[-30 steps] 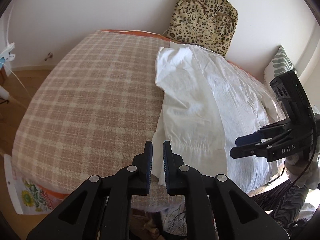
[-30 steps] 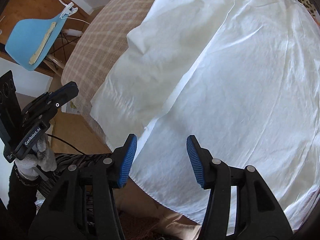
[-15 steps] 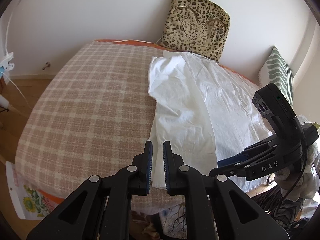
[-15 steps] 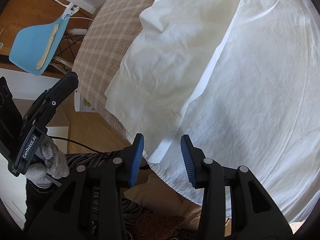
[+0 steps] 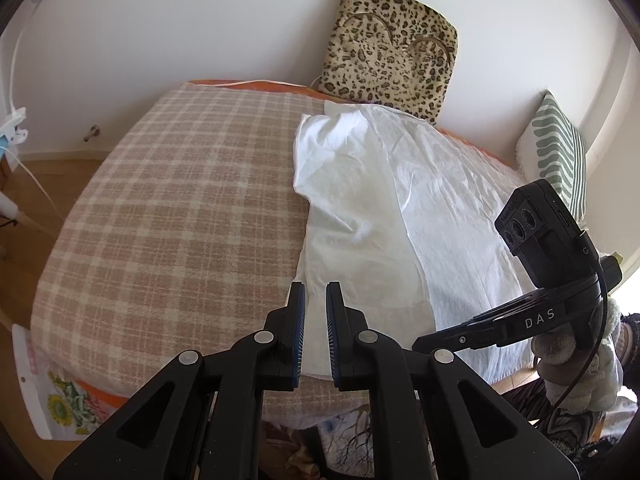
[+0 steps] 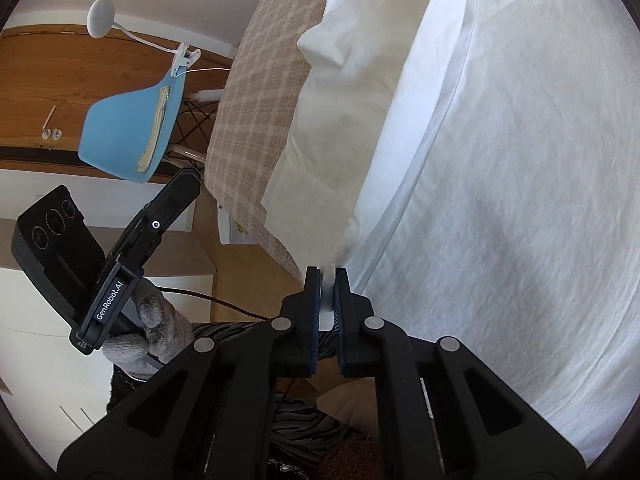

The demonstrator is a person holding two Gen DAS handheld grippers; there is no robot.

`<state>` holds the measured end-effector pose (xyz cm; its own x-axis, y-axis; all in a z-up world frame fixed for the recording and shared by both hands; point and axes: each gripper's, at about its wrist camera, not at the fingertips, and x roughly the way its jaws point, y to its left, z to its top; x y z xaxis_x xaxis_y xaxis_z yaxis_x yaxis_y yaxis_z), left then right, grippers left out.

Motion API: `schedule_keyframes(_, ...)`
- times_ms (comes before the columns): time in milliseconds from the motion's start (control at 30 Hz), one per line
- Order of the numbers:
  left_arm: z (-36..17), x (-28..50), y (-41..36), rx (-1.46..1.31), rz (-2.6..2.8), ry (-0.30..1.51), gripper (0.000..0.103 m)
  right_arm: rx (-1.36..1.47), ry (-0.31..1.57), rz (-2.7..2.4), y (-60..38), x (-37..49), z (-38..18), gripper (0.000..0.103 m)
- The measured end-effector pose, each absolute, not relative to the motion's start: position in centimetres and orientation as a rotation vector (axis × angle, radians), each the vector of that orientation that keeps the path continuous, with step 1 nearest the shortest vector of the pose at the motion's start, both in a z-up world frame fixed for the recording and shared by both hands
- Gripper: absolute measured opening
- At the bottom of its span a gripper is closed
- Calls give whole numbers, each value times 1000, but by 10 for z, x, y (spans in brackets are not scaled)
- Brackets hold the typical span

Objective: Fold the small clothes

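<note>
White cotton, creased and partly folded over itself, makes up the small garment (image 5: 360,208) that lies on the right half of the bed, its near hem at the mattress edge and its far end close under the leopard-print cushion (image 5: 394,50) leaning on the wall. The plaid blanket (image 5: 172,208) beneath it covers the rest of the bed and is bare on the left side. The right gripper (image 6: 328,292) is closing its jaws at the near edge of the garment, and a small pinch of the white fabric shows squeezed between the blue pads, so it has hold of the hem. In the left wrist view that same gripper reaches in from the right, its tips down at the cloth. The left gripper (image 5: 315,334) hovers above the near left corner of the garment with its jaws drawn almost together, only a thin gap between the pads, and nothing is caught in them. A gloved hand (image 6: 150,336) grips its handle. A green striped pillow (image 5: 558,156) sits at the far right corner, and a blue chair (image 6: 134,132) stands on the wooden floor beside the bed.
</note>
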<state>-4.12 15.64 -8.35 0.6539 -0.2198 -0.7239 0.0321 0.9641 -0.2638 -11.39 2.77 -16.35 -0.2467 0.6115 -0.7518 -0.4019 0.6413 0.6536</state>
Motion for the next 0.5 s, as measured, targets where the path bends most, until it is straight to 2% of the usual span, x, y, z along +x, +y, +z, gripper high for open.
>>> schedule_keyframes(100, -79, -39, 151, -215, -149, 833, 9, 46, 1512, 918, 28, -123, -162, 15)
schedule_keyframes(133, -77, -38, 148, -209, -153, 828, 9, 36, 1485, 920, 25, -126, -158, 23)
schedule_keyframes(167, -76, -37, 146, -203, -159, 825, 9, 34, 1461, 919, 21, -129, -153, 36)
schedule_keyframes(233, -76, -34, 139, -190, -180, 824, 9, 54, 1403, 912, 6, -132, -141, 52)
schedule_keyframes(500, -67, -29, 89, -103, -275, 802, 9, 121, 1216, 796, -84, -125, -87, 53)
